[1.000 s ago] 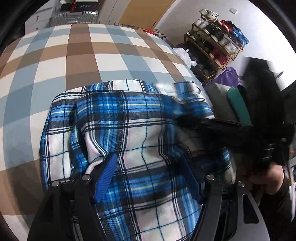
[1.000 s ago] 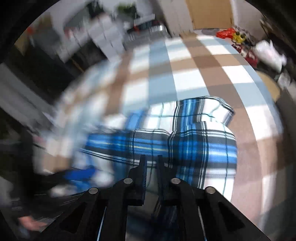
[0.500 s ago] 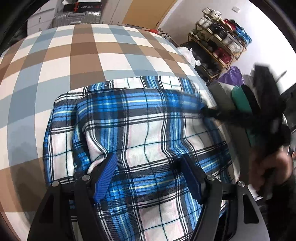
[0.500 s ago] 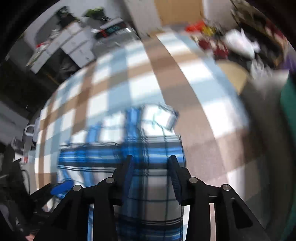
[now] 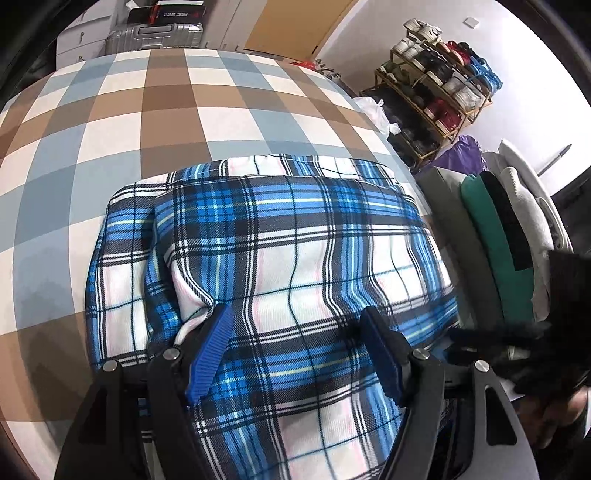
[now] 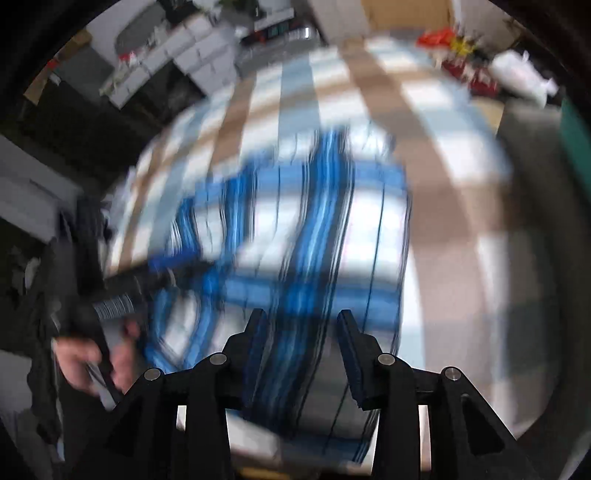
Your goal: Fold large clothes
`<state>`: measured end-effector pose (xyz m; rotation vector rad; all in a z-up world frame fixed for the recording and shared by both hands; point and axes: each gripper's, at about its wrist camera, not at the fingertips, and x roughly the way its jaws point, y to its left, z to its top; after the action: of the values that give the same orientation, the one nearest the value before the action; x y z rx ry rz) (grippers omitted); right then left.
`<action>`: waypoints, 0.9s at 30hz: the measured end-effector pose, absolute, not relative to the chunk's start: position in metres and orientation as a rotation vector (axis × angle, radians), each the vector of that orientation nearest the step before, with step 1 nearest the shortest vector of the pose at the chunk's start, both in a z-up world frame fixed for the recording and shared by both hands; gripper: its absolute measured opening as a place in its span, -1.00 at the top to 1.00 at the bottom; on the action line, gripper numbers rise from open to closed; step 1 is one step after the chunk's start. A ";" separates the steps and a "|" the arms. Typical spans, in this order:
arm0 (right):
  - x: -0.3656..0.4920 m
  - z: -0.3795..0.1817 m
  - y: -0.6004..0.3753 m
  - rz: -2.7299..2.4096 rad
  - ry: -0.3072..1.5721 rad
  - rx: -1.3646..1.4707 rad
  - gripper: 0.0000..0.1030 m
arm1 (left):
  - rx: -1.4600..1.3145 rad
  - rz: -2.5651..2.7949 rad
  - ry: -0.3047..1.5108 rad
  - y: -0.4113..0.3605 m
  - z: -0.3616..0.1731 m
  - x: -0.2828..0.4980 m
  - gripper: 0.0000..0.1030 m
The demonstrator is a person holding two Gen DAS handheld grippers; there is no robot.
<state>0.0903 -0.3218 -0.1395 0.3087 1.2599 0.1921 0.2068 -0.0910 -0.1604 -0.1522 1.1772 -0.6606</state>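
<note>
A blue, white and black plaid shirt [image 5: 295, 258] lies folded into a rough rectangle on the checked bed cover [image 5: 147, 110]. My left gripper [image 5: 295, 347] is open, its blue-padded fingers spread wide and resting on the near part of the shirt. In the blurred right wrist view, my right gripper [image 6: 301, 332] is open above the shirt [image 6: 295, 229] near its edge, with nothing pinched between the fingers. The right gripper shows as a dark blur [image 5: 517, 339] at the lower right of the left wrist view. A hand [image 6: 85, 354] holds the left gripper's handle.
A stack of folded clothes [image 5: 491, 229] in grey, green and white sits just right of the bed. Behind it stands a shoe rack [image 5: 436, 85]. A silver suitcase [image 5: 155, 33] is beyond the bed's far edge. Cabinets [image 6: 166, 55] line the far wall.
My right gripper opened, let go of the shirt and pulled away toward the right and near side. The shirt's right part now lies flat. The left gripper has stayed put.
</note>
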 end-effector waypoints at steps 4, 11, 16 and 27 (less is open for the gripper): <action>0.087 -0.173 -0.313 0.151 1.244 0.253 0.27 | -0.118 -0.639 1.165 -0.095 -0.160 0.203 -0.29; 0.076 -0.125 -0.273 0.214 1.156 0.243 0.16 | -0.144 -0.656 1.175 -0.090 -0.160 0.205 -0.29; 0.076 -0.173 -0.234 0.209 1.201 0.115 0.11 | -0.197 -0.667 1.187 -0.082 -0.161 0.206 -0.29; 0.034 -0.140 -0.259 0.197 1.155 0.130 0.33 | -0.080 -0.656 1.157 -0.093 -0.160 0.197 -0.29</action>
<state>0.0336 -0.2587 -0.1402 0.1300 1.1553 0.1969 0.1969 -0.0928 -0.1603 -0.0803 1.1574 -0.6557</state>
